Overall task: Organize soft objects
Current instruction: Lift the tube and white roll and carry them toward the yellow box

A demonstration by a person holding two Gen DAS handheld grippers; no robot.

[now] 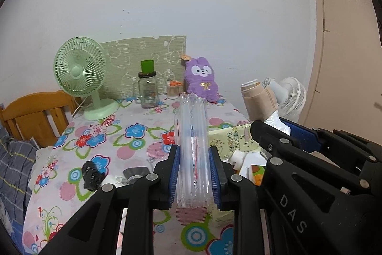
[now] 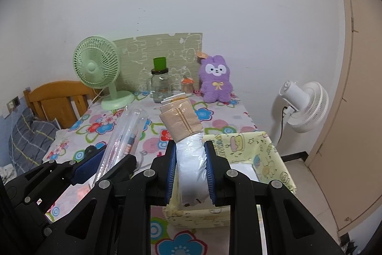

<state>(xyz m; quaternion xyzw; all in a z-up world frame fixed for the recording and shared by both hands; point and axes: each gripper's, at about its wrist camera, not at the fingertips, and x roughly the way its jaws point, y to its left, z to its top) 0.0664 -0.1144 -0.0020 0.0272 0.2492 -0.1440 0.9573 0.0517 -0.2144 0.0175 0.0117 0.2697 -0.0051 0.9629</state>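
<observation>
We hold one soft item in each hand-held gripper above the flowered surface [image 1: 133,133]. The left hand-held gripper [image 1: 193,173] is clamped narrow on a clear air-cushion pack [image 1: 191,135], which stands up between its blue pads toward 12 o'clock. The right hand-held gripper [image 2: 190,171] is pinched just as narrow on a white plastic-wrapped bundle [image 2: 191,159] with a beige band [image 2: 180,122] at its far end. The yellow cartoon-print storage box [image 2: 267,154] sits just beneath and to 3 o'clock of the right load, so we judge the step in hand is carrying both items to it. To do it well, we keep both grips firm, bring each item fully over the box's open top, lower it inside before letting go, and place one at a time so the two hand-held grippers, now close together, do not collide.
</observation>
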